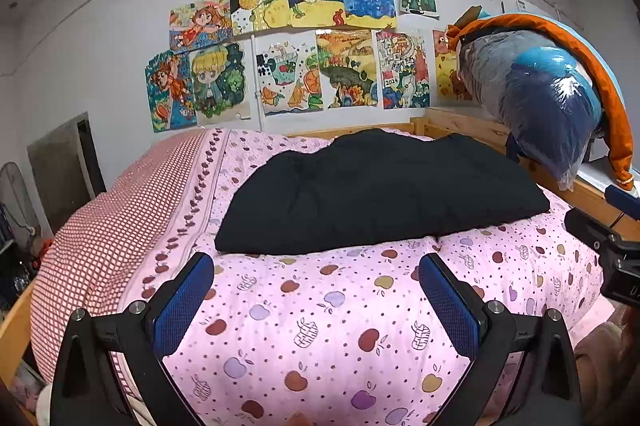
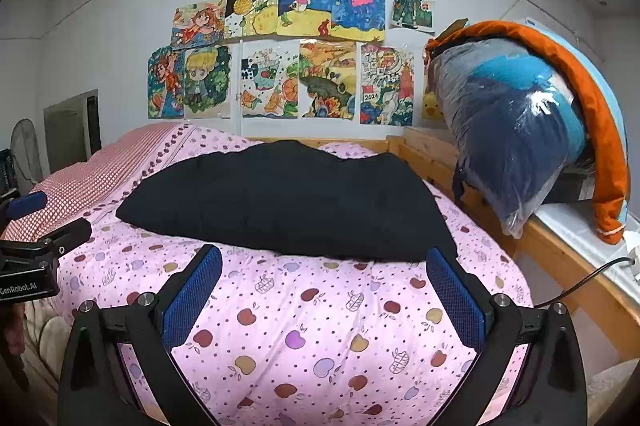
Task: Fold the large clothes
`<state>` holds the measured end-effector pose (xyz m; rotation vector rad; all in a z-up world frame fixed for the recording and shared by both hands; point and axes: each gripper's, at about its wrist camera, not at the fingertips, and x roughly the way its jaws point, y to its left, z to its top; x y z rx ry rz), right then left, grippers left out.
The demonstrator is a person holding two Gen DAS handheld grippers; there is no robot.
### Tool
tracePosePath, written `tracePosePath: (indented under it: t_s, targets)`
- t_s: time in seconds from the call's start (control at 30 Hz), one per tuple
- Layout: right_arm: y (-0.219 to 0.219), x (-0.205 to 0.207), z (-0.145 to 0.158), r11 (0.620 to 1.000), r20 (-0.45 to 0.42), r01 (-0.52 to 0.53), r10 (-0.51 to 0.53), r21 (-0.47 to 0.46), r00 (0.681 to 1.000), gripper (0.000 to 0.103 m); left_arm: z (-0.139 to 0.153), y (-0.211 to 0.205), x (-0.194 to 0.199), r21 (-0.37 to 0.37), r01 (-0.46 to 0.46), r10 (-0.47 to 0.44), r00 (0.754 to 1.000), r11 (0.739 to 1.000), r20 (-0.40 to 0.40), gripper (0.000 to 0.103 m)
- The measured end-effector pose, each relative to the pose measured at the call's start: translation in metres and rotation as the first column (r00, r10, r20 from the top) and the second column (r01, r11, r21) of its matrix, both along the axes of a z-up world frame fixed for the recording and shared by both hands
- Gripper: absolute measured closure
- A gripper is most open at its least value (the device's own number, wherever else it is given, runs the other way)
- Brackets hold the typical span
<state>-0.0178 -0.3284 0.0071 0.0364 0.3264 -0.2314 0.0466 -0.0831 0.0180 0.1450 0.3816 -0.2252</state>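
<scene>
We hold both grippers, left point(image 1: 316, 280) and right point(image 2: 324, 272), jaws wide apart, empty. Black garment point(image 1: 376, 194) lies folded on the pink quilt point(image 1: 328, 326), just beyond both sets of fingertips.

In front of me I see a pink apple-print quilt point(image 1: 320, 326), colourful drawings point(image 1: 304, 42) on the wall, and a plastic-wrapped bundle point(image 2: 516, 130) on the wooden bed frame point(image 2: 560, 258).

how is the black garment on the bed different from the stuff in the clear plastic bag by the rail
The black folded garment lies flat and uncovered on the pink apple-print quilt; the clear plastic bag of blue bedding is bulky, wrapped, and propped on the wooden bed rail. One is plain black, the other blue. Neither is touched by a claw.
</scene>
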Motion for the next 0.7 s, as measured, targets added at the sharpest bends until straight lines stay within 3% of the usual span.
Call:
tracePosePath:
  t_s: [0.7]
  targets:
    - [-0.021,0.019,-0.023,0.999,-0.083,0.041,-0.039,0.032,0.996,0.003,-0.018,-0.003,0.017,0.006,-0.017,0.017,0.998,1.0,-0.057,0.0]
